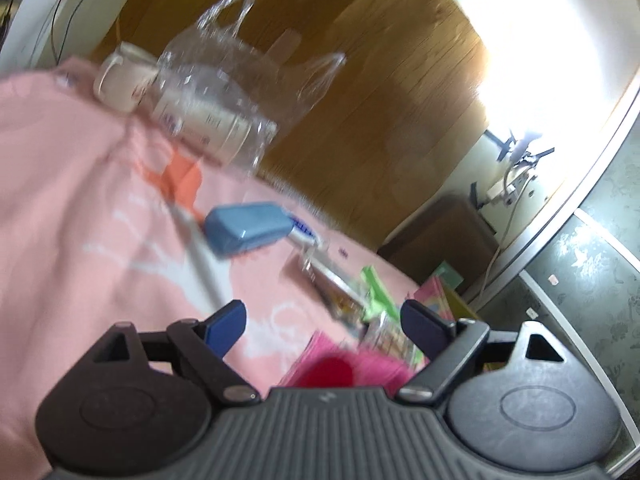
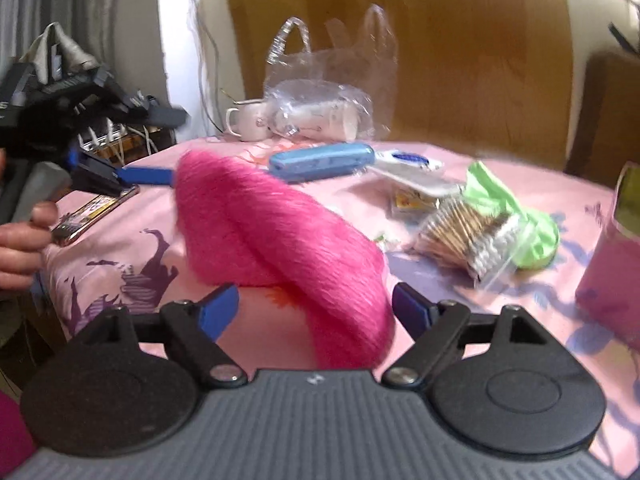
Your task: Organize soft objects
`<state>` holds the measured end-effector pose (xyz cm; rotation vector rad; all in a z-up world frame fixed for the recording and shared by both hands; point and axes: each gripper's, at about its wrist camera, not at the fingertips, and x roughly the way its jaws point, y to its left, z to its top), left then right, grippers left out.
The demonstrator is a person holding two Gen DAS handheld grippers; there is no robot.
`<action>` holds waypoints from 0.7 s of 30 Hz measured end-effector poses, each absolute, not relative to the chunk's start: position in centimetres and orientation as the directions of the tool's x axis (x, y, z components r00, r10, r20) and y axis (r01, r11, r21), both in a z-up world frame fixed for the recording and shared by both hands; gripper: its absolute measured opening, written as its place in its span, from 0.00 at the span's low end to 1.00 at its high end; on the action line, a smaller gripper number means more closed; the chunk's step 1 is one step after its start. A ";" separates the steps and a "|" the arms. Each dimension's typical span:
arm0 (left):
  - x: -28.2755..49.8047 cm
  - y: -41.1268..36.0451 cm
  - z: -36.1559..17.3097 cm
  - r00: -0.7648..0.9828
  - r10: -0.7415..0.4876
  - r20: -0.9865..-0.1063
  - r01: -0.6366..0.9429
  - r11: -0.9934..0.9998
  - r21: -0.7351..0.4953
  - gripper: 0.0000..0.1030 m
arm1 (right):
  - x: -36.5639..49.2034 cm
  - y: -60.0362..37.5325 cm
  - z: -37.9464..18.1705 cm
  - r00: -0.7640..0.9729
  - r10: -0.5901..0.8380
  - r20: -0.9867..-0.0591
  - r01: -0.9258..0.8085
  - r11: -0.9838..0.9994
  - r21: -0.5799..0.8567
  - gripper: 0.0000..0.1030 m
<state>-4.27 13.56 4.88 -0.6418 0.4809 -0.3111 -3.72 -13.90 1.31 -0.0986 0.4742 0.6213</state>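
right gripper (image 2: 316,308) at the bottom of its own view, jaws wide apart, pads not pressing on anything. the fluffy pink cushion (image 2: 276,228) lies on the pink tablecloth (image 2: 480,320) just ahead of it, near end reaching in between the blue fingertips (image 2: 218,314) but not squeezed; it runs from lower centre up to the left of centre. right of the cushion: a clear zip bag of sticks (image 2: 468,240) resting against a green bag (image 2: 508,216), and a pink container (image 2: 612,272) at the right edge. behind the cushion a blue case (image 2: 320,162) lies flat, with a white tube (image 2: 408,160) just beside its right end. at the far edge of the table a white mug (image 2: 248,120) sits next to a clear plastic bag (image 2: 320,92) with something white inside, wood panel behind. left gripper (image 2: 160,146) comes in from the left of the right wrist view, held by a hand (image 2: 20,248), one blue finger close to the cushion's far left end; contact unclear, blurred. a phone (image 2: 96,212) lies under it at the table's left edge. in the left wrist view the left gripper (image 1: 324,320) also stands apart, nothing between the pads; the cushion (image 1: 340,368) shows only as a pink patch at bottom centre, below the fingertips. that frame is motion-blurred.
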 end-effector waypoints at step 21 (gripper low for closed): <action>-0.1 6.1 -0.4 0.596 -0.608 -0.525 0.194 0.743 -0.640 0.57 | -1.5 -11.9 -0.8 0.602 0.625 -0.497 -0.601 0.764 0.233 0.59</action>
